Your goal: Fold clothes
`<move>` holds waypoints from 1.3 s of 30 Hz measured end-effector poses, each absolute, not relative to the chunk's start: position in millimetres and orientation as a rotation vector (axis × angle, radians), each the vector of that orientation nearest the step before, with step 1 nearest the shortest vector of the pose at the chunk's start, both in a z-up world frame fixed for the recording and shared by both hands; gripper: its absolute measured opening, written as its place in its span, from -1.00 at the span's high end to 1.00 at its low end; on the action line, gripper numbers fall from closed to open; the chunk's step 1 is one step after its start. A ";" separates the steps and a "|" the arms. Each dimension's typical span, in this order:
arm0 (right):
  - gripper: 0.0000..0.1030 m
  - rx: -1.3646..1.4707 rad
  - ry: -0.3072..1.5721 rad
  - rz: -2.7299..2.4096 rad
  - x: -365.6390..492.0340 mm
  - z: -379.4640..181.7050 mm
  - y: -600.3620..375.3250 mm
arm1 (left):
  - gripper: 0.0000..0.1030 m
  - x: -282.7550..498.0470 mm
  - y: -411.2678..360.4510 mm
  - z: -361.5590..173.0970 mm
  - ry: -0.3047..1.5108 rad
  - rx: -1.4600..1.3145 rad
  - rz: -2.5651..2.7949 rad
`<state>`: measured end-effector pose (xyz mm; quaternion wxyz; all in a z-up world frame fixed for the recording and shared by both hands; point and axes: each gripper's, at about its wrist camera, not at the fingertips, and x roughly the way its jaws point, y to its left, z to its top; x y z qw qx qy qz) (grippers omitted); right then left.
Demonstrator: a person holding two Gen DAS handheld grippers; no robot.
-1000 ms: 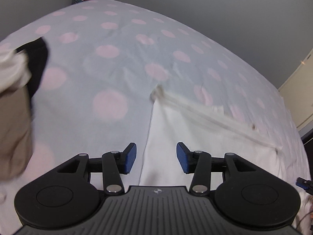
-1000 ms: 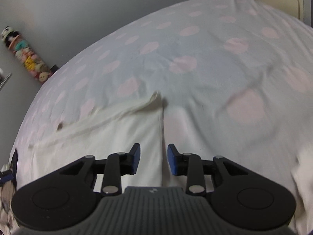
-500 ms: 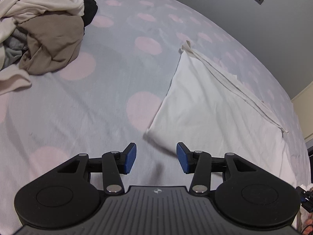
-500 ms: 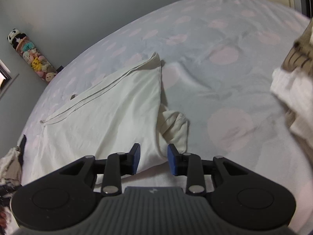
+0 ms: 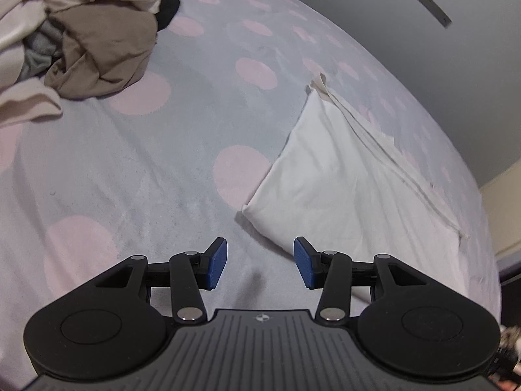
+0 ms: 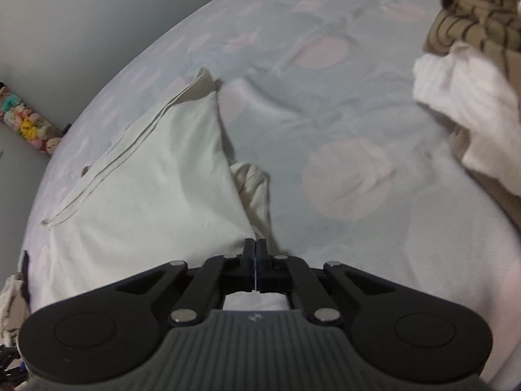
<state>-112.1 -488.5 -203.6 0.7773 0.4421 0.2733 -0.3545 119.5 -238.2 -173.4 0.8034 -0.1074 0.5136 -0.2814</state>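
A white garment (image 5: 342,176) lies flat on the dotted bedsheet, partly folded, with a seam band along its far edge. My left gripper (image 5: 260,262) is open and empty, just short of the garment's near left corner. In the right wrist view the same white garment (image 6: 156,176) lies ahead and to the left, with a bunched sleeve (image 6: 252,182) at its right edge. My right gripper (image 6: 256,248) is shut at the garment's near right corner; cloth shows below the jaws, so it looks pinched on the garment's edge.
A pile of unfolded clothes (image 5: 81,39), brown, cream, grey and black, sits at the far left. Another heap (image 6: 472,75) of white and striped brown clothes lies at the right. The grey sheet with pink dots (image 5: 162,163) covers the bed. Plush toys (image 6: 26,123) stand by the wall.
Both grippers pulled back toward the garment's near edge. My right gripper went from open to shut at the near right corner. My left gripper stayed open.
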 end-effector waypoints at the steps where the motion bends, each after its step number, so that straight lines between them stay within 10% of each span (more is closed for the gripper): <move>1: 0.87 0.969 0.568 -0.772 -116.0 -202.7 -488.7 | 0.09 121.0 -236.9 -174.2 1.102 -0.255 -0.594; 6: 0.06 1.067 0.453 -0.798 -135.7 -202.5 -491.5 | 0.02 131.3 -235.6 -185.5 1.140 -0.379 -0.562; 21: 0.08 1.123 0.537 -0.715 -100.1 -230.6 -502.6 | 0.16 143.4 -271.1 -215.8 1.126 -0.341 -0.563; 29: 0.71 0.993 0.570 -0.716 -81.4 -227.3 -500.0 | 0.82 138.5 -291.1 -209.7 1.051 -0.144 -0.588; 39: 0.85 0.644 0.714 -0.729 -60.7 -184.6 -478.1 | 0.93 119.7 -320.5 -162.4 0.902 0.246 -0.658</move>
